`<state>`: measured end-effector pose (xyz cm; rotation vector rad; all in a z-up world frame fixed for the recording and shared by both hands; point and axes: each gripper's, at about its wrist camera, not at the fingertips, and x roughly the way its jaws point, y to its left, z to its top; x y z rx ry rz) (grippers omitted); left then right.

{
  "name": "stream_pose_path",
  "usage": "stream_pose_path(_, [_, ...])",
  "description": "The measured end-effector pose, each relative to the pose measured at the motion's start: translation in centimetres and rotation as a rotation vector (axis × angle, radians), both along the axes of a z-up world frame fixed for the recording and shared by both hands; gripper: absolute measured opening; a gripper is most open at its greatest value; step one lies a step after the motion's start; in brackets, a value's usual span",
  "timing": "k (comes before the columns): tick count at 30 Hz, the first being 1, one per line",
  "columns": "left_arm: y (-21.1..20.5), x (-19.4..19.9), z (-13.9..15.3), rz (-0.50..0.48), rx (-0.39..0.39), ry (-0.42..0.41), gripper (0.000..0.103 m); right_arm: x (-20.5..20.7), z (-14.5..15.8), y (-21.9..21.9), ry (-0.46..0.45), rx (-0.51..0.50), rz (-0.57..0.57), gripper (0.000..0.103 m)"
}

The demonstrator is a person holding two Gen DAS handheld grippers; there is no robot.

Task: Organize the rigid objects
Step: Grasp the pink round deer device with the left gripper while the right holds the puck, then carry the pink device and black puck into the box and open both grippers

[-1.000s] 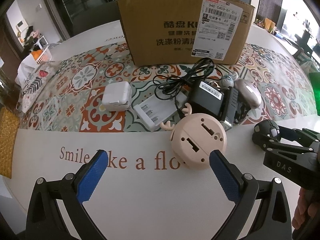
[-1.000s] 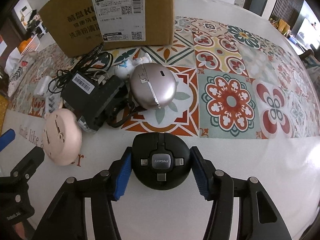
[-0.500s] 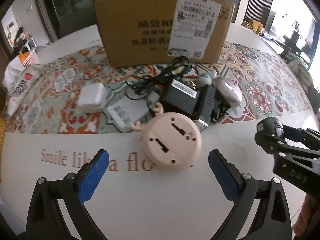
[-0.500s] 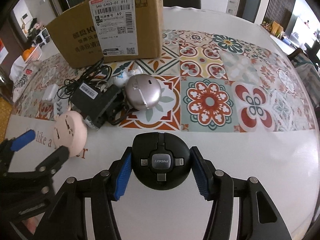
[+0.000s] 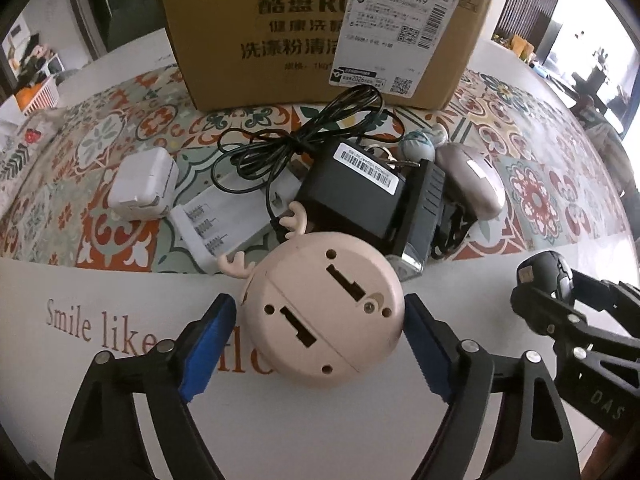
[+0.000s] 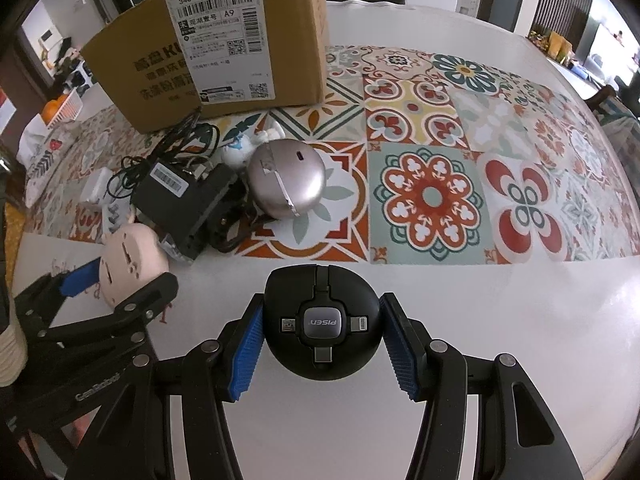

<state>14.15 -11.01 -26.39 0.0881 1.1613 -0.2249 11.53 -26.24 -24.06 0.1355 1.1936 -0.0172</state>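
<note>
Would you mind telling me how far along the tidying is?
Nothing looks sorted yet. The right tongs grip the black round charger; the left tongs are closing around the pink disc. The adapter, silver case and white plug remain beside the box.

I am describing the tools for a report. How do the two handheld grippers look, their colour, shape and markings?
Both are alike: the left gripper and the right gripper have matte black linkage arms joined by round silver rivets, and flat fingers faced with ribbed blue pads. White lettering is printed on the black frames, partly readable as "DAS" and "CenRobot". No cables show.
</note>
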Motion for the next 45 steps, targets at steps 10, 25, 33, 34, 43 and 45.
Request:
stream_pose_path(10, [0.9, 0.0, -0.2, 0.010, -0.030, 0.021, 0.074, 0.0, 0.2, 0.6, -0.006, -0.005, 0.017, 0.056])
stream_pose_path(25, [3.1, -2.2, 5.6, -0.012, 0.003, -0.086, 0.074, -1.3, 4.5, 2.5, -0.092, -0.017, 0.029, 0.056])
stream_pose_path(33, [4.4, -2.3, 10.1, -0.002, -0.008, -0.164, 0.074, -1.6, 8.6, 3.9, -0.193, -0.036, 0.036, 0.056])
stream_pose_path(34, [4.6, -2.3, 10.8, -0.003, -0.014, -0.178, 0.074, -1.6, 9.1, 4.1, -0.206, -0.039, 0.036, 0.056])
stream_pose_path(43, [5.5, -2.0, 15.4, -0.010, -0.037, -0.281, 0.074, -1.1, 13.6, 5.0, -0.324, -0.052, 0.041, 0.056])
stream_pose_path(45, [5.6, -1.8, 16.3, -0.010, -0.030, -0.300, 0.074, -1.0, 14.4, 5.0, -0.348, -0.059, 0.040, 0.056])
